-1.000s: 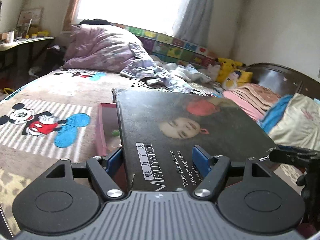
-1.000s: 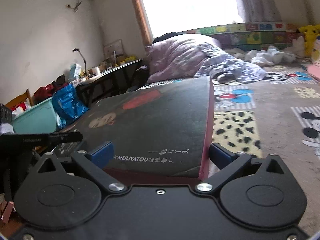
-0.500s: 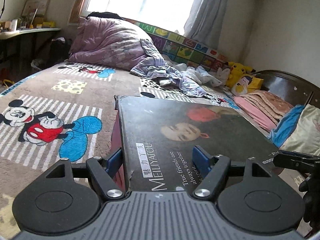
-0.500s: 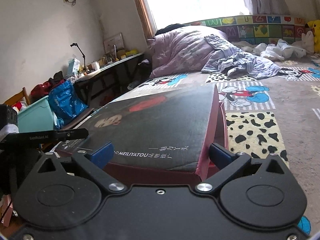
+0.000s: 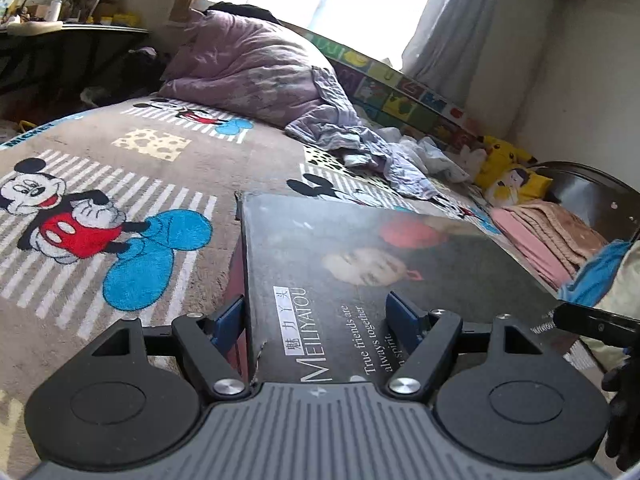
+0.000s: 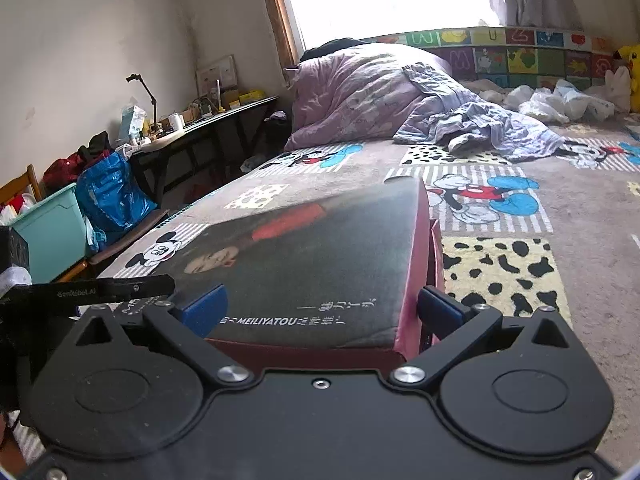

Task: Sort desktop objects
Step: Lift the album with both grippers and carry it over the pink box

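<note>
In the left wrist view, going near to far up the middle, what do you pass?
Left claw → dark box lid → crumpled lilac sheet → alphabet mat panels → curtain.

box (image 5: 360, 264): cardboard, dark lid with faint sheen, matt red sides. blanket (image 5: 168, 184): fuzzy printed fleece. quilt (image 6: 360, 92): soft crumpled cloth. pads (image 5: 400, 312): matt blue, rubbery; fingers (image 5: 432, 344): matt black plastic, shiny metal screws. bin (image 6: 48, 232): smooth teal plastic.
</note>
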